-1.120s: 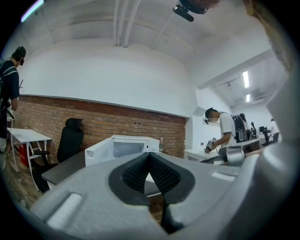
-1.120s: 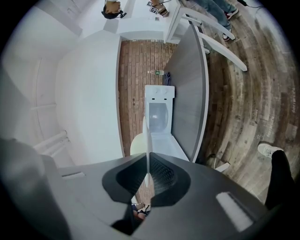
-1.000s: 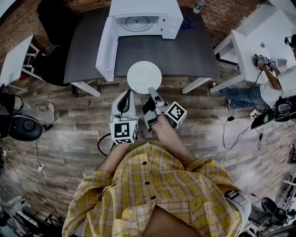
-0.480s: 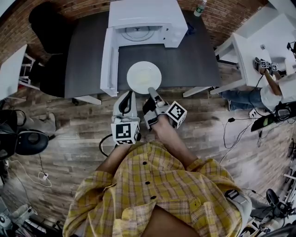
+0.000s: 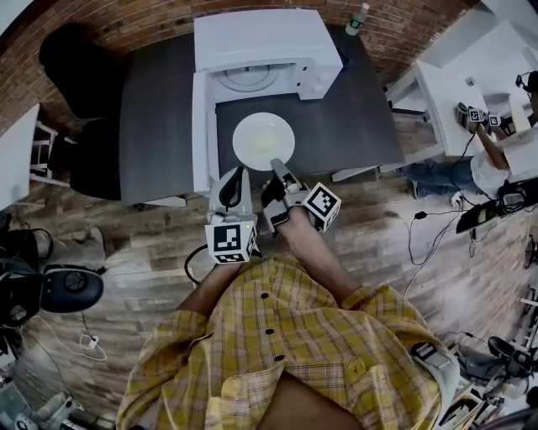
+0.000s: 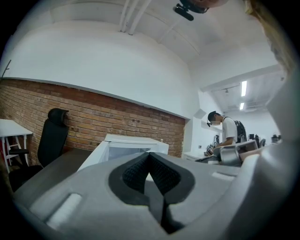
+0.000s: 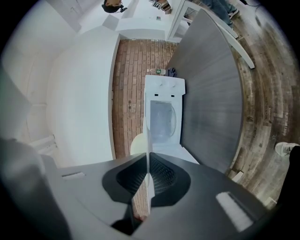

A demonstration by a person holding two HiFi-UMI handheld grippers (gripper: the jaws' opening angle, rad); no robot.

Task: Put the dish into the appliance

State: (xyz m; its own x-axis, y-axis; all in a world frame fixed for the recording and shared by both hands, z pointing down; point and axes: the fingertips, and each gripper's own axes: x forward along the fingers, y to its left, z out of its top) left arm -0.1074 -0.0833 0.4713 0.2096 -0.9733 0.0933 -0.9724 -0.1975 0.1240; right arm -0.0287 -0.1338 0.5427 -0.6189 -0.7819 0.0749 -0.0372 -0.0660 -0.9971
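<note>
A white round plate [image 5: 263,139] hangs level over the dark grey table [image 5: 353,92], just in front of the white microwave [image 5: 256,46]. The microwave's door [image 5: 200,126] stands swung open to the left, and the glass turntable [image 5: 245,77] shows inside. My right gripper [image 5: 275,165] is shut on the plate's near rim. In the right gripper view the plate [image 7: 148,140] runs edge-on between the pads of the right gripper [image 7: 149,176], with the open microwave [image 7: 164,117] ahead. My left gripper [image 5: 233,176] is beside the plate's left, shut and empty; in its own view the left gripper [image 6: 150,171] faces the microwave [image 6: 133,143].
A black office chair [image 5: 76,59] stands at the table's left end. A bottle [image 5: 357,17] stands at the table's far right corner. At the right is a white table [image 5: 454,76] with a person [image 5: 504,159] beside it. Cables lie on the wooden floor [image 5: 420,227].
The plate and both grippers have come forward from the table's front edge to over the table, nearer the open microwave. The right gripper's hold on the plate is unchanged.
</note>
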